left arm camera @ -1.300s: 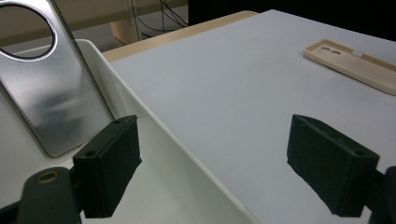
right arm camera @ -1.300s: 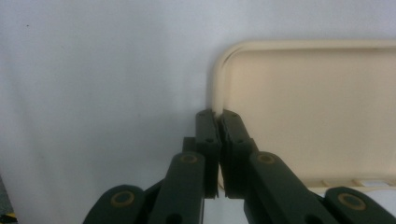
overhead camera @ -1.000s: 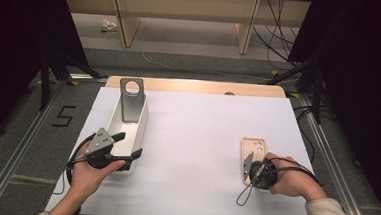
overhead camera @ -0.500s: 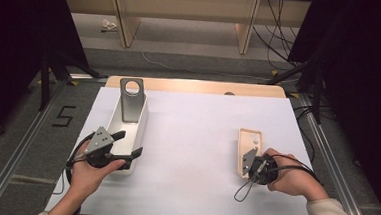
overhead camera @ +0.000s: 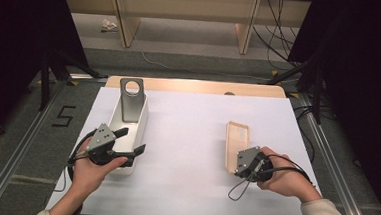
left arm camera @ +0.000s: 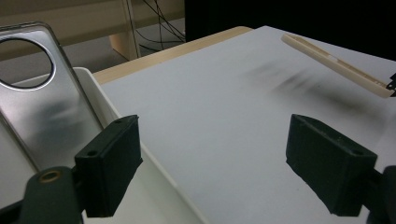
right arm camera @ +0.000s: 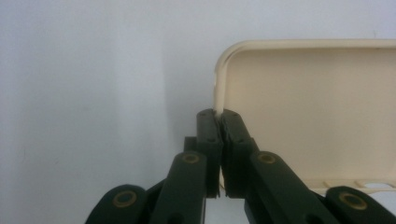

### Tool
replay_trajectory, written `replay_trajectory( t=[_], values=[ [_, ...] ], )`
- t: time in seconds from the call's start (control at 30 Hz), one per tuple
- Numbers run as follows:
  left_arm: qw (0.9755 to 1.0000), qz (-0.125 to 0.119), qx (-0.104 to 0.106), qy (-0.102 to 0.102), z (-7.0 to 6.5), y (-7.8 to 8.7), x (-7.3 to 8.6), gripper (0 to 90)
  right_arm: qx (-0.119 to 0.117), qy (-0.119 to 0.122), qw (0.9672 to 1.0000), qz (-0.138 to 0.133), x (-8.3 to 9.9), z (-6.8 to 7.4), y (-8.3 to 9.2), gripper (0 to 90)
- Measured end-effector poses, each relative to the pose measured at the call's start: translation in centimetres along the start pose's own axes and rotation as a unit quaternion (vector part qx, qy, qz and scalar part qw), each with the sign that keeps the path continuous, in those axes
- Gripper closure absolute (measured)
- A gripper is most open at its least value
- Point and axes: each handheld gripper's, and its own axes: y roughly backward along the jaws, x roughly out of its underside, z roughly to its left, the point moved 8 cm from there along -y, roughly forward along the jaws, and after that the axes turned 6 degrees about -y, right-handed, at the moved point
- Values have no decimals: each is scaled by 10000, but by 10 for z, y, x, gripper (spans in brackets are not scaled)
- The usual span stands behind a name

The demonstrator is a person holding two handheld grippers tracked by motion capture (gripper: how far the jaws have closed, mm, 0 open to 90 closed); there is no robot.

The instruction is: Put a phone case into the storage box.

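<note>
While the right tool (overhead camera: 236, 163) is pinching the side wall of a cream phone case (overhead camera: 237, 144), the case is standing lifted on edge over the right half of the white bench (overhead camera: 191, 137), its long rim tilted up off the surface. In the right gripper view the two black jaws are pressing tight together on the thin rim of the cream phone case (right arm camera: 308, 112), near one rounded corner, with the hollow inner face of the case opening to the right of them and a row of small cut-outs showing along its lower edge. The person's right hand (overhead camera: 287, 176) is gripping the tool body, and a cable is looping down from it onto the bench.

Well apart on the left, the left tool (overhead camera: 129, 141) is hovering with its jaws spread wide and nothing between them. It is sitting over the near end of a white tray (overhead camera: 142, 119), with one jaw above the tray's inside and the other outside its right wall. A grey phone case (overhead camera: 131, 100) with a round hole near its top is leaning upright inside the far end of that tray. The person's left hand (overhead camera: 92, 166) is holding this tool.
</note>
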Motion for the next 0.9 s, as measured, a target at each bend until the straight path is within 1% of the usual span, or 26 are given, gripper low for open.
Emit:
replay_trajectory(
  t=[0.07,0.1,0.13,0.17,0.2,0.23,0.27,0.3,0.33,0.4,0.47,0.5,0.53,0.57,0.67,0.7,0.73,0.8,0.83,0.9],
  values=[
    [10000,-14,25,-18,-2,-1,-3,177,56,46,9999,-72,-3,0,0,881],
    [10000,-8,35,-29,-3,-1,-4,177,47,42,9999,-133,-5,0,0,881],
    [10000,-27,49,-24,-3,-2,-6,179,36,89,9998,-189,-7,1,-1,881],
    [10000,-26,64,-30,-4,-2,-8,180,74,58,9998,-196,-8,1,0,881],
    [10000,-15,81,-28,-4,-3,-9,182,49,40,9997,-226,-9,1,-1,881],
    [10000,-16,84,-15,-5,-4,-11,183,53,94,9995,-289,-11,1,-2,881],
    [9999,-5,99,-14,-5,-6,-12,184,74,54,9994,-325,-12,2,-2,881],
    [9999,40,124,-5,-7,-8,-13,185,32,87,9994,-336,-13,2,-2,881],
    [9999,64,147,-14,-8,-9,-14,184,90,130,9992,-354,-14,2,-3,880],
    [9997,99,218,-41,-11,-13,-17,184,78,128,9991,-402,-17,4,-4,881],
    [9995,135,276,-73,-15,-17,-20,185,116,110,9987,-477,-20,4,-5,880],
    [9994,128,318,-80,-16,-19,-22,185,99,154,9985,-517,-22,4,-6,880],
    [9993,124,340,-58,-18,-21,-24,184,150,138,9982,-568,-24,4,-6,880],
    [9992,124,368,-54,-20,-23,-25,185,105,179,9980,-601,-25,5,-6,881],
    [9989,144,430,-68,-24,-29,-29,185,131,209,9974,-677,-30,6,-7,880],
    [9988,150,458,-73,-26,-31,-30,185,182,228,9968,-742,-33,6,-7,880],
    [9986,163,488,-76,-28,-33,-31,185,161,219,9967,-760,-34,6,-7,880],
    [9983,189,540,-76,-31,-37,-33,185,194,229,9962,-813,-36,7,-7,881],
    [9981,212,570,-64,-32,-40,-34,185,156,234,9961,-833,-38,8,-7,881],
    [9977,238,628,-40,-35,-45,-36,185,197,234,9959,-856,-39,8,-7,881]
  ],
)
